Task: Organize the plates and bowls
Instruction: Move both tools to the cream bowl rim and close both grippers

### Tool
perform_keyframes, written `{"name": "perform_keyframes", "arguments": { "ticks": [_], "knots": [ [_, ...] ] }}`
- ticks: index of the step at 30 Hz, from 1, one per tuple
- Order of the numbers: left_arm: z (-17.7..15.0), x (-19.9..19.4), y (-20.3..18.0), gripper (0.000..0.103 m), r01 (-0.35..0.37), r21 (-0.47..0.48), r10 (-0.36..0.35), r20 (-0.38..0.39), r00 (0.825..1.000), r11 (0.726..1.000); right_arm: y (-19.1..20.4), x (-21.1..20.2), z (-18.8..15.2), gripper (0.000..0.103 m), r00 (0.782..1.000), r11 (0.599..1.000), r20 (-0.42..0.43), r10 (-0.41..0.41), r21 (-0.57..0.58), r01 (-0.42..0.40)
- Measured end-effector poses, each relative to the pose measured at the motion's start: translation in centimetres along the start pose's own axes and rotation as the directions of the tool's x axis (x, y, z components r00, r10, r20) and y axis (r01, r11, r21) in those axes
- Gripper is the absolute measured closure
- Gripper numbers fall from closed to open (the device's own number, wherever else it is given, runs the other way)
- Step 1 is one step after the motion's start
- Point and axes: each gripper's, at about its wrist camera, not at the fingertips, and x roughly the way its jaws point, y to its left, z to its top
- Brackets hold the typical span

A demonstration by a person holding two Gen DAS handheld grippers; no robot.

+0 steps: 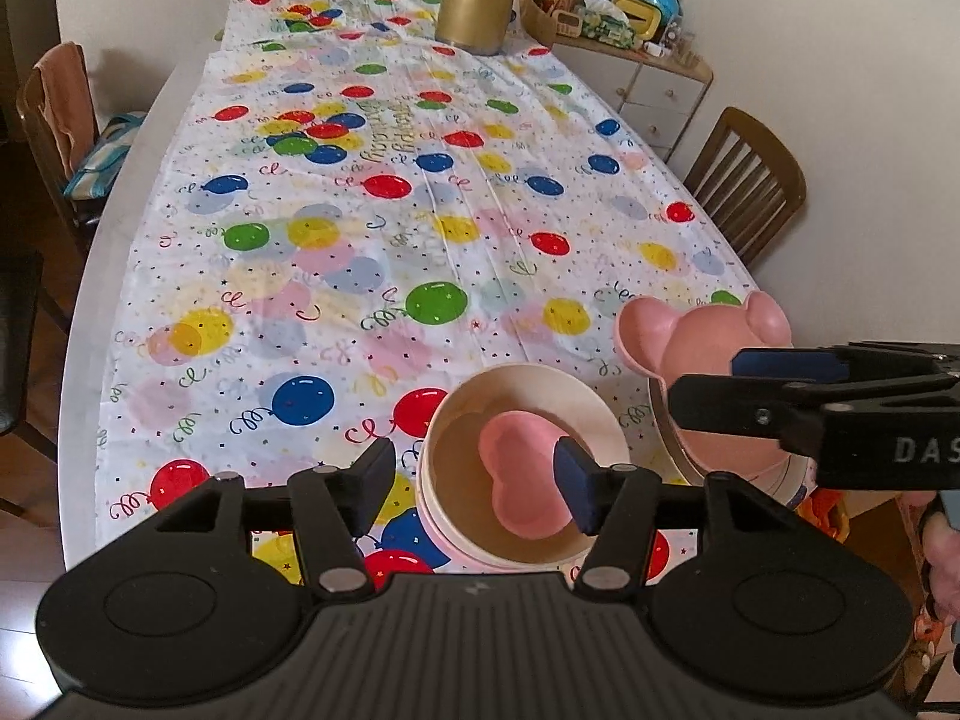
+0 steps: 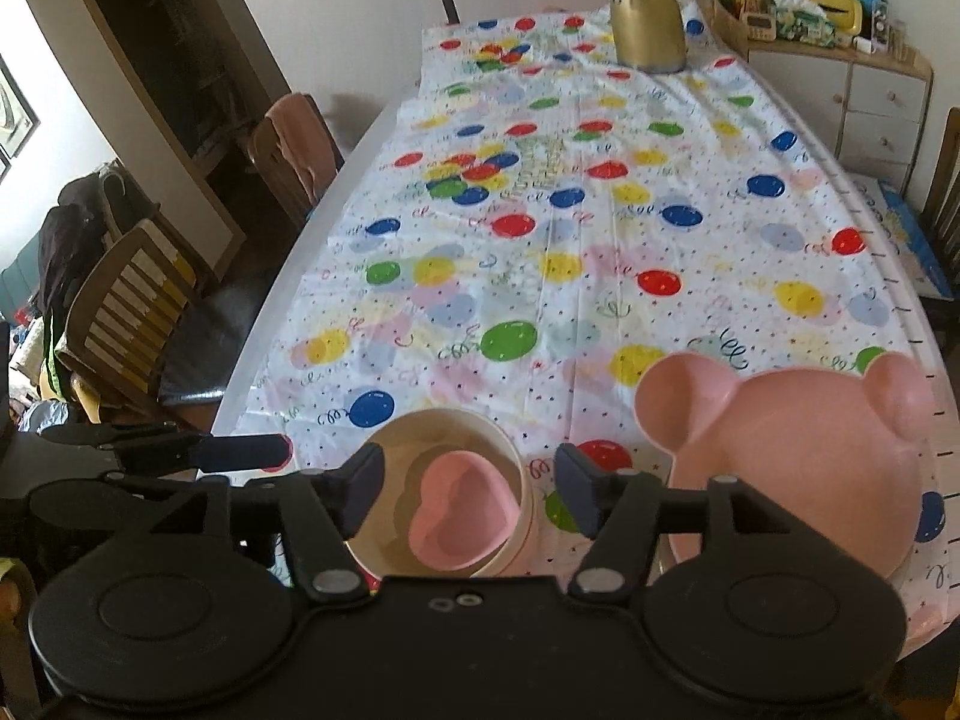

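Already most of the tidying looks done: a pink heart-shaped dish (image 1: 527, 483) sits nested inside a cream round bowl (image 1: 474, 396) at the near edge of the table (image 1: 120, 228), and just to its right, at about three o'clock from it, a pink bear-shaped plate (image 1: 702, 336) rests on top of what seems to be another dish, whose rim only peeks out beneath it. Neither tool is carrying anything. The left gripper (image 1: 474, 480) hangs above the bowl with its jaws spread wide and nothing between them; the right gripper (image 2: 468, 495) is likewise spread and empty, poised over the gap between the bowl and the bear plate, which in its view lies at about two o'clock. The rest of the balloon-print tablecloth (image 1: 390, 210) carries only a gold jug (image 1: 477, 0) far off at twelve o'clock. I would judge that two small stacks now stand side by side, and what may remain is joining them into one pile, or nothing at all; I cannot tell which is intended.
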Motion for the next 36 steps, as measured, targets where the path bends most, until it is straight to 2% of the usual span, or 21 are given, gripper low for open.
{"name": "perform_keyframes", "arguments": {
  "ticks": [2,7,8,10,12,27,36],
  "knots": [
    [-0.2,-0.3,0.0,0.037,0.003,-0.007,-0.003,0.01,1.0,1.0,-0.1,-0.5,-0.2,0.029,1.0,1.0,0.019,-0.009,-0.007,0.009],
    [-0.6,-0.8,-0.1,0.032,0.001,-0.005,-0.001,0.028,1.0,1.0,-0.4,-1.4,-0.8,0.018,0.998,0.999,0.056,-0.028,-0.016,0.029],
    [-0.7,-0.8,-0.2,0.031,-0.003,-0.004,0.003,0.032,0.999,1.0,-0.5,-1.4,-0.9,0.013,0.998,0.999,0.058,-0.033,-0.018,0.034],
    [-0.9,-0.9,-0.2,0.027,-0.023,-0.007,0.023,0.044,0.999,1.0,-0.5,-1.4,-1.1,0.005,0.996,0.998,0.064,-0.056,-0.023,0.057],
    [-1.0,-0.8,-0.2,0.024,-0.043,-0.018,0.044,0.056,0.997,0.999,-0.5,-1.3,-1.4,0.002,0.995,0.997,0.067,-0.07,-0.027,0.072],
    [-2.3,2.5,1.4,0.023,-0.094,-0.087,0.095,0.015,0.995,0.992,-1.6,1.7,-3.2,0.002,0.998,0.998,0.004,-0.058,0.005,0.058],
    [-2.8,5.0,2.4,0.023,-0.113,-0.13,0.109,-0.036,0.993,0.985,-2.5,5.6,-4.2,0.01,0.995,0.996,-0.083,-0.05,0.065,0.056]
  ]
}}
